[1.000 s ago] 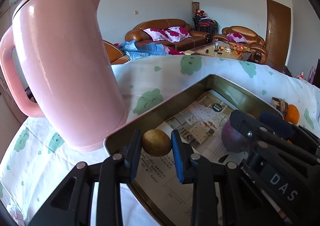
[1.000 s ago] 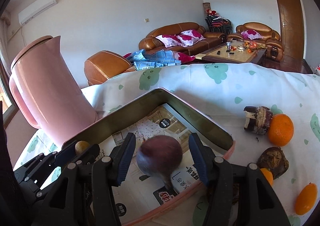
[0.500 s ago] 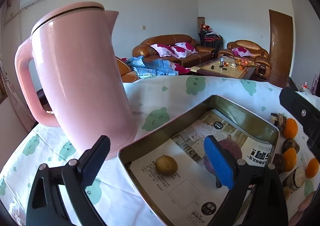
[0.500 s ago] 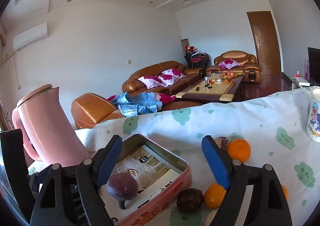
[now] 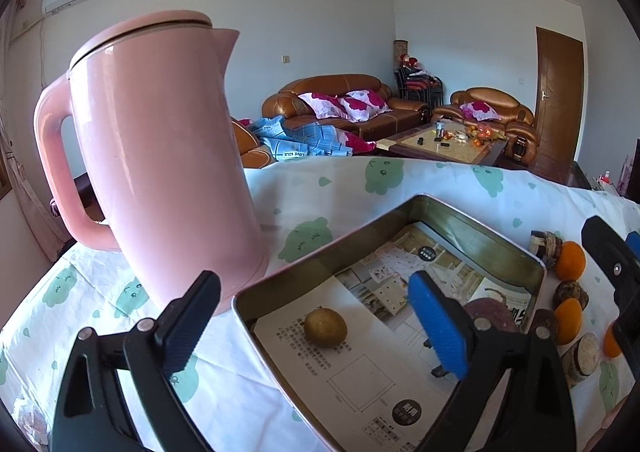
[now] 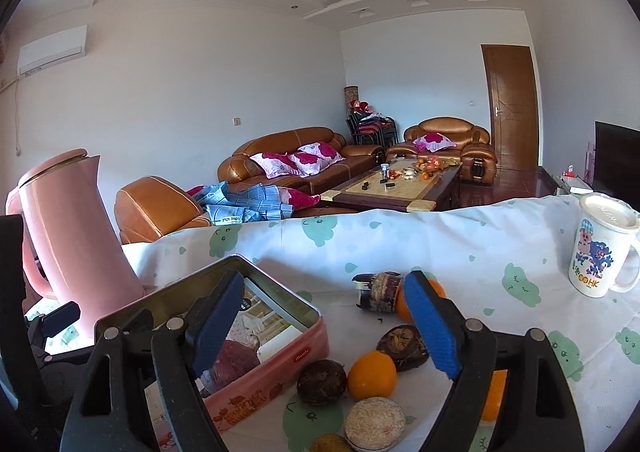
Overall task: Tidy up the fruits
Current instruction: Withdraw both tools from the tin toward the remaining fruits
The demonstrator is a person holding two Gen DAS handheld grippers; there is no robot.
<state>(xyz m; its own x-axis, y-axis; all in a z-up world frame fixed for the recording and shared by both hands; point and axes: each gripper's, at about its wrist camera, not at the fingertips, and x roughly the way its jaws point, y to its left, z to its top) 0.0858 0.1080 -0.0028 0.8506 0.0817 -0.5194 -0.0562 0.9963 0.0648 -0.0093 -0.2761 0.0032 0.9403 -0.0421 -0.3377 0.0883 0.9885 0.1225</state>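
A pink tin tray (image 5: pixel 472 219) lined with printed paper holds a small yellow-brown fruit (image 5: pixel 325 327) and a dark purple fruit (image 5: pixel 490 314). My left gripper (image 5: pixel 316 326) is open and empty above the tray's near-left corner, the yellow-brown fruit between its fingers in view. In the right wrist view the tray (image 6: pixel 276 356) holds the purple fruit (image 6: pixel 234 360). My right gripper (image 6: pixel 320 324) is open and empty above the tray's right edge. Loose fruits lie right of the tray: oranges (image 6: pixel 372 374), a dark round fruit (image 6: pixel 322 382) and cut pieces (image 6: pixel 374 424).
A tall pink kettle (image 5: pixel 160 155) stands left of the tray. A white cartoon mug (image 6: pixel 600 252) stands at the far right. More oranges (image 5: pixel 570 260) and brown pieces (image 5: pixel 544 246) lie beyond the tray. The cloth-covered table ends at the back before sofas.
Both grippers opened and drew back and up. The left let go of the yellow-brown fruit, the right let go of the purple fruit; both fruits now lie in the tray.
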